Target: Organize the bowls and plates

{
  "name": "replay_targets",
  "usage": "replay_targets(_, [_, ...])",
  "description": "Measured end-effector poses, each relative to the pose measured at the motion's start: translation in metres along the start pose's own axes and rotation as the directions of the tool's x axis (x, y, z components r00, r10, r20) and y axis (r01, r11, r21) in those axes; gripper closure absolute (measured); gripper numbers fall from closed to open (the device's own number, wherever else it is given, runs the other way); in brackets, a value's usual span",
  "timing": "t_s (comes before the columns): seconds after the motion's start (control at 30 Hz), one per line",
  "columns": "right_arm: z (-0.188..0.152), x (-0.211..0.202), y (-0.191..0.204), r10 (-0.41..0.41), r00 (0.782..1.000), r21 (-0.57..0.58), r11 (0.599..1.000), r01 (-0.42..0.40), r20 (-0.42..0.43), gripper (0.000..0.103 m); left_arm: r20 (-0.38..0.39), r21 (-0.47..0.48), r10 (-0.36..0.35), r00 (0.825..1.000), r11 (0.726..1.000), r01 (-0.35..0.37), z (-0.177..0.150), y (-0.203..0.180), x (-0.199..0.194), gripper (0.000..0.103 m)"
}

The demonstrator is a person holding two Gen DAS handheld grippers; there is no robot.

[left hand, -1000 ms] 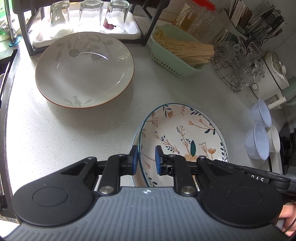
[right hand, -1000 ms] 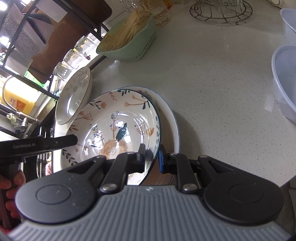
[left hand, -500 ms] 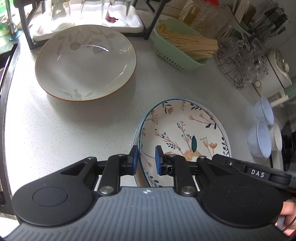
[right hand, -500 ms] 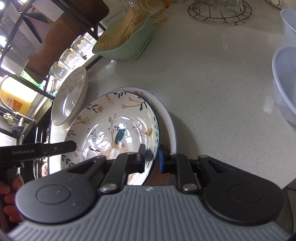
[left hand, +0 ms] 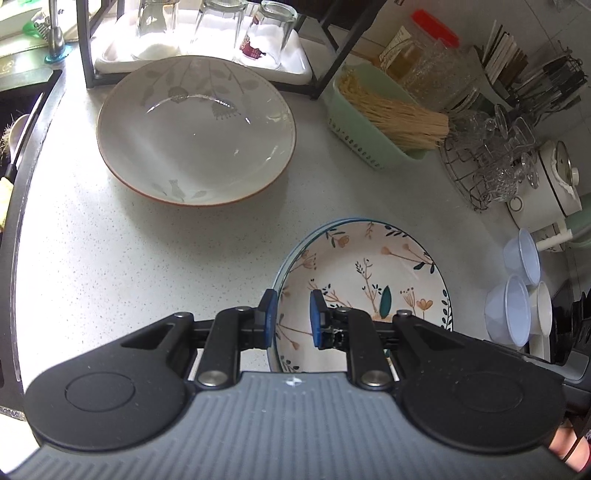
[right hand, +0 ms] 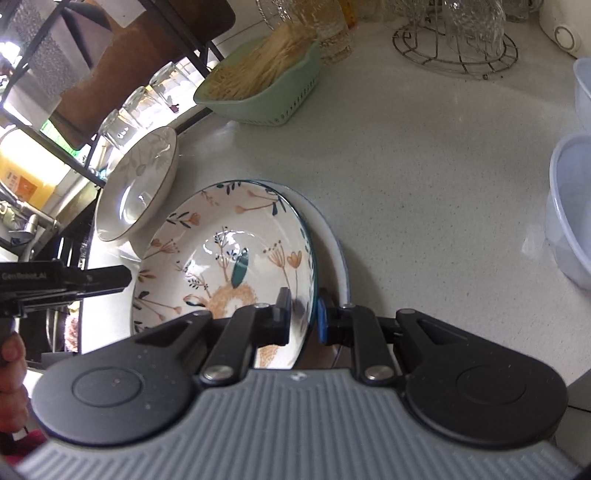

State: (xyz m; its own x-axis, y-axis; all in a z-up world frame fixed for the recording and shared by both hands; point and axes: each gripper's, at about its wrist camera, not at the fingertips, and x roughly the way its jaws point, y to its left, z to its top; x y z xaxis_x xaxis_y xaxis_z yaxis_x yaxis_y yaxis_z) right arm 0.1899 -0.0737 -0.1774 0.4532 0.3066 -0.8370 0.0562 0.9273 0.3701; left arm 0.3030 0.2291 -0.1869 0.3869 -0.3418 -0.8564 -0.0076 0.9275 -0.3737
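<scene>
A floral plate (left hand: 369,280) with a teal rim sits just over a blue-rimmed white plate (left hand: 295,251). My left gripper (left hand: 290,323) is shut on the floral plate's left rim. My right gripper (right hand: 303,317) is shut on its right rim (right hand: 310,273), and the white plate (right hand: 334,251) shows beside it. A large white bowl (left hand: 195,136) with grey leaf print and a brown rim rests on the counter at the back left; it also shows in the right wrist view (right hand: 140,184).
A black rack with upturned glasses (left hand: 207,33) stands behind the bowl. A green basket of chopsticks (left hand: 376,122), a wire glass stand (left hand: 491,166) and translucent plastic bowls (left hand: 517,295) line the right side. The sink edge (left hand: 22,155) runs along the left.
Both grippers keep hold of the floral plate. In the left wrist view the plate and the counter items have shifted lower and rightward, and the white bowl appears nearer.
</scene>
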Motion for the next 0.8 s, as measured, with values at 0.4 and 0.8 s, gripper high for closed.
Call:
replay_targets(0.4, [0.01, -0.034, 0.011, -0.053, 0.983, -0.108, 0.992, 0.073, 0.176, 0.086, 0.095, 0.103, -0.013, 0.995, 0.995, 0.003, -0.005, -0.046, -0.027, 0.083])
replay_targets(0.8, [0.006, -0.065, 0.009, -0.024, 0.968, -0.104, 0.993, 0.052, 0.251, 0.085, 0.19, 0.197, 0.017, 0.982, 0.979, -0.055, -0.01, -0.08, -0.051, 0.083])
